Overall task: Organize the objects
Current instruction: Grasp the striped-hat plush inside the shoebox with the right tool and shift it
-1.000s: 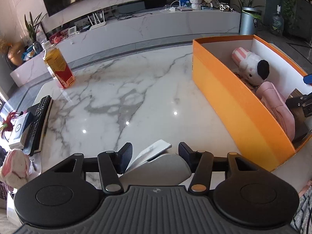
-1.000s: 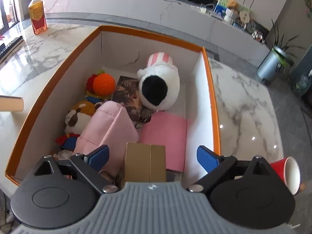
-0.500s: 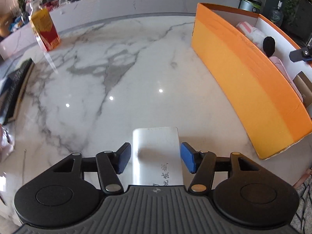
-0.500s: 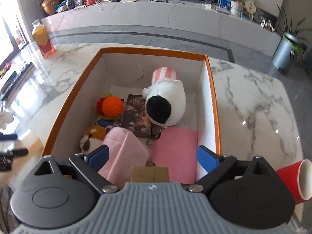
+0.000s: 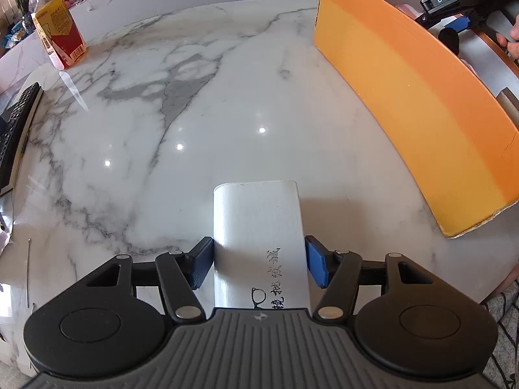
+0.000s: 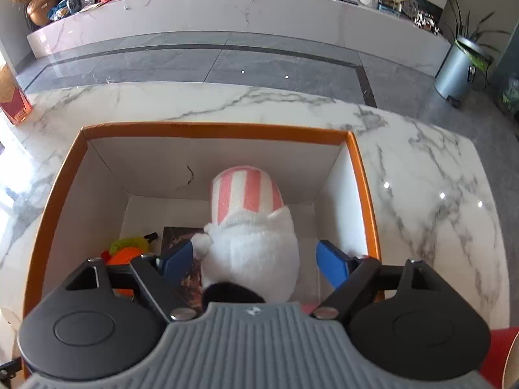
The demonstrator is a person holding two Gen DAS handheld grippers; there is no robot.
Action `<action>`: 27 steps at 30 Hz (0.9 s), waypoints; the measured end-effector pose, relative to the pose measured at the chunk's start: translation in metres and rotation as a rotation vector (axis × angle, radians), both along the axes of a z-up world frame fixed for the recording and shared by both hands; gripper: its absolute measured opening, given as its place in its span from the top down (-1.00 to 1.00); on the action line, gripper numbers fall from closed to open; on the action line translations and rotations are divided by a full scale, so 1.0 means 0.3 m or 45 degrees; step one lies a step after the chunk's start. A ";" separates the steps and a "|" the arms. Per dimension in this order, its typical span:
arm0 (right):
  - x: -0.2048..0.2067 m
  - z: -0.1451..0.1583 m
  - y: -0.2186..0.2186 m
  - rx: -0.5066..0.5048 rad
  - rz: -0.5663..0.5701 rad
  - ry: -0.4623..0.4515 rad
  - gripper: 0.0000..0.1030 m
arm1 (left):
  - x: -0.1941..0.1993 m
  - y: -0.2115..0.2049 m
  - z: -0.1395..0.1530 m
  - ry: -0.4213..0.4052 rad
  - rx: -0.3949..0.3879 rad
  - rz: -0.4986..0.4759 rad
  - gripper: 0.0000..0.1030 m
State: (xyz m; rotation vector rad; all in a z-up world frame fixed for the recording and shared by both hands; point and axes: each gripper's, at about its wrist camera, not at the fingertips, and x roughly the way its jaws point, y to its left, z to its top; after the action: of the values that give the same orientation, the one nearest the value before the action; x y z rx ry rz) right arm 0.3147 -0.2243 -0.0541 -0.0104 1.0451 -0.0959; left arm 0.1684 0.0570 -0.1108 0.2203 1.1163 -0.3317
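At 9 o'clock of the scene, our left hand-held gripper [image 5: 259,261] has a white glasses case [image 5: 259,243] between its blue pads [image 5: 201,264]. The left pad touches the case; a slight gap shows at the right pad, so we cannot tell whether the grip is closed. The case lies flat on the marble bench [image 5: 194,113]. We judge it stiff, light and smooth, so it may slip; grip across its long flat sides, near mid-length.

At 3 o'clock, the orange box [image 6: 211,128] holds a white plush toy [image 6: 253,243]. Our right hand-held gripper [image 6: 256,261] hangs released over it, jaws wide. The plush is soft and compressible; pinch the body.
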 end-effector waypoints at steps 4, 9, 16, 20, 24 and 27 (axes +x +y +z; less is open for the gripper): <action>-0.017 -0.004 0.050 -0.111 0.072 -0.002 -0.14 | 0.000 -0.001 0.004 0.002 -0.007 0.019 -0.35; -0.083 0.032 0.059 -0.146 0.136 0.018 -0.06 | -0.001 -0.001 0.005 -0.004 -0.004 0.014 -0.34; -0.194 0.080 0.038 -0.198 0.198 0.078 -0.01 | 0.002 0.001 0.005 -0.008 -0.005 0.006 -0.34; -0.222 0.093 0.004 -0.149 0.246 0.193 0.00 | 0.001 -0.003 0.005 -0.009 -0.004 0.003 -0.34; -0.209 0.073 -0.001 -0.154 0.248 0.281 -0.02 | 0.002 -0.006 0.009 -0.010 -0.009 0.009 -0.33; -0.194 0.076 0.005 -0.141 0.218 0.262 -0.08 | 0.005 -0.013 0.036 -0.028 -0.010 0.015 -0.33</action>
State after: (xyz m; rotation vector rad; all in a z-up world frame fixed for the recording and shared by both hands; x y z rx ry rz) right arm 0.2566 -0.2229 -0.0314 -0.2139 1.2391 0.0031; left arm 0.1700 0.0530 -0.0999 0.2099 1.0941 -0.3223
